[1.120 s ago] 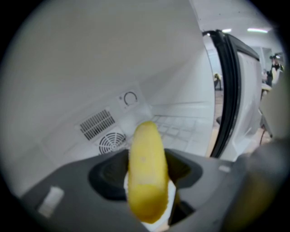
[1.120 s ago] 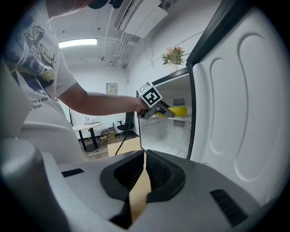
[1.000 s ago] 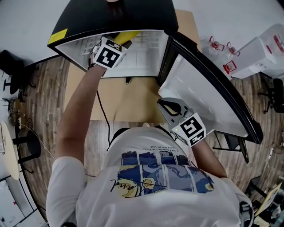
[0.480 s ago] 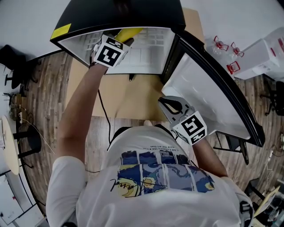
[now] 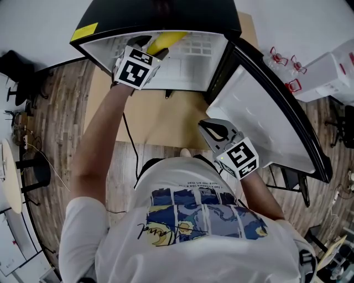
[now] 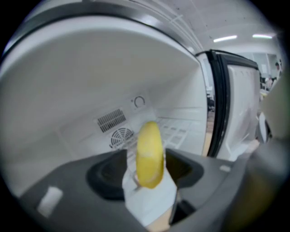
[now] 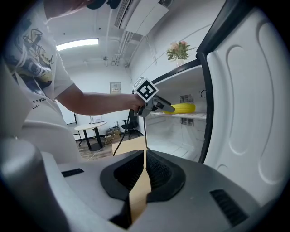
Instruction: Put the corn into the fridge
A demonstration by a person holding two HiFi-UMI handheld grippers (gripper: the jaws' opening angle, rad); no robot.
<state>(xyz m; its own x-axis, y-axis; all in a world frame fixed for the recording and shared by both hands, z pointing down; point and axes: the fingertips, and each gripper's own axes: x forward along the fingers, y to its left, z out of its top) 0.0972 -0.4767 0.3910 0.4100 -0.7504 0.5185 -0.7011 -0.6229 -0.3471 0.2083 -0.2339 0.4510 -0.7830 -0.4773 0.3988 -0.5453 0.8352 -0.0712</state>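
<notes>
The yellow corn (image 5: 167, 39) lies on the upper shelf of the open black fridge (image 5: 160, 15). My left gripper (image 5: 150, 48) reaches into the fridge at the corn's near end. In the left gripper view the corn (image 6: 149, 153) sits between the jaws, which are opening, and thin gaps show beside it. The right gripper view shows the corn (image 7: 184, 108) resting on the shelf with the left gripper (image 7: 159, 105) at its end. My right gripper (image 5: 213, 131) hangs low beside the fridge door (image 5: 260, 113), shut with nothing in it (image 7: 144, 157).
A sheet of brown cardboard (image 5: 160, 119) lies on the wood floor before the fridge. The open door stands at the right. A white box (image 5: 332, 61) and red-capped bottles (image 5: 279, 59) stand beyond it. A black cable (image 5: 128, 145) runs across the floor.
More of the corn now shows past the left gripper, which has drawn back a little along it. The right gripper has kept still.
</notes>
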